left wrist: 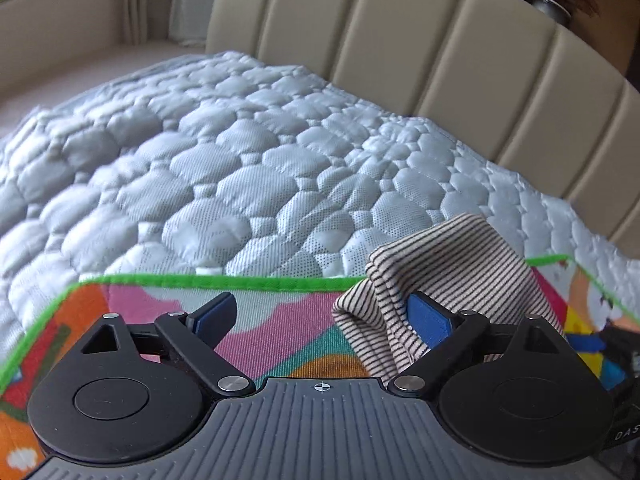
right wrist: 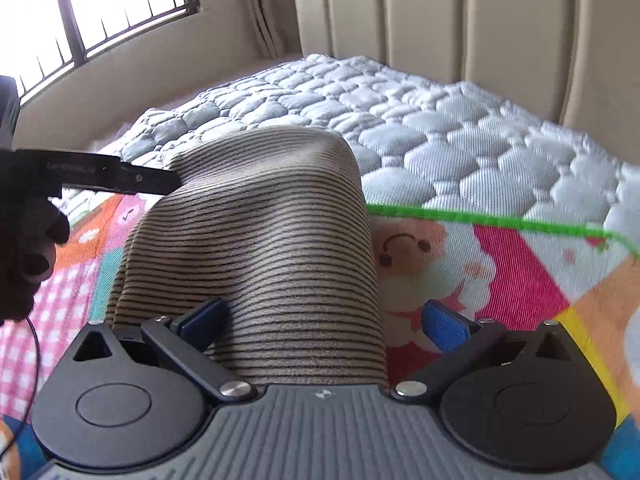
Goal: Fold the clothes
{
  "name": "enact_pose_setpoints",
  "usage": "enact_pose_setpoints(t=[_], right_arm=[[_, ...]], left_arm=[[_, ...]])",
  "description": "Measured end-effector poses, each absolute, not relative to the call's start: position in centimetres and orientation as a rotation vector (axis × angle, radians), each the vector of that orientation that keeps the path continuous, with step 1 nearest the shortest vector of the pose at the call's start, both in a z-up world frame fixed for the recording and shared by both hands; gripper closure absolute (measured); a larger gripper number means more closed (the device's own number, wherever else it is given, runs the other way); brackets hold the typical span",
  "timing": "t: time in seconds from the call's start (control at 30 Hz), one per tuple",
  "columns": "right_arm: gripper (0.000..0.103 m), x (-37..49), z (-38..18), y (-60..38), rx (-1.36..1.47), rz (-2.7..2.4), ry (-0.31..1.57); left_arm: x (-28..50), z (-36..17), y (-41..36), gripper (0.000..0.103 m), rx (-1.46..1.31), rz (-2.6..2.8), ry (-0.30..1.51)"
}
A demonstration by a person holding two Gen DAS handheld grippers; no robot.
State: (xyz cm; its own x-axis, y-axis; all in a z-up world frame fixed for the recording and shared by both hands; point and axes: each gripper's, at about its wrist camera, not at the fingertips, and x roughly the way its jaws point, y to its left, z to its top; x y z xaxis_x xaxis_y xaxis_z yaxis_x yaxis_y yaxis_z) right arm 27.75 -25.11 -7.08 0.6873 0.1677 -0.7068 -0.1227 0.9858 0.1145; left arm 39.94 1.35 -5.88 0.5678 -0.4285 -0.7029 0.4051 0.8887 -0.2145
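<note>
1. The left gripper (left wrist: 322, 316) stood with its jaws spread wide, clamping nothing; bunched striped garment (left wrist: 432, 276) draped over its right finger.
2. The garment lay on a colourful green-edged play mat (left wrist: 276, 320) spread over a quilted mattress (left wrist: 224, 160).
3. The right gripper (right wrist: 324, 320) was likewise released, striped cloth humped between its fingers.
</note>
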Motion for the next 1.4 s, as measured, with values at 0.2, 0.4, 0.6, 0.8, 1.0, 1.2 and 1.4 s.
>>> enact_pose_setpoints(t=[0.2,0.4,0.6,0.8,1.0,1.2,1.4], right_arm=[[0.0,25.9,-4.5,-20.4,-0.224,0.233,0.594],[0.0,28.7,-7.2,-16.9,-0.348,0.212,0.677],[0.0,29.5,-7.4,-16.2,-0.382,0.208,0.684],[0.0,29.1,-7.5,-16.1,-0.375,0.209,0.676],[0.0,29.6,-6.8,-18.4,-0.227,0.26,0.725],[0.0,28.1,-5.9,-22.7,-0.061,0.277,0.758],[0.0,26.6,-7.2,-26.1,0.137,0.295,0.858]], left_arm=[[40.4,-6.2,1.0,0.004,-0.007,-0.491,0.83],[41.4,-7.2,0.8,0.002,0.017,-0.461,0.848],[42.3,-7.8,1.1,0.002,-0.011,-0.44,0.866],[42.2,-7.7,1.3,0.002,-0.024,-0.439,0.871],[41.6,-6.6,2.3,0.002,-0.151,-0.484,0.875],[39.0,-5.6,0.1,0.003,-0.133,-0.669,0.898],[38.4,-6.0,-3.5,0.024,0.045,-0.664,0.864]])
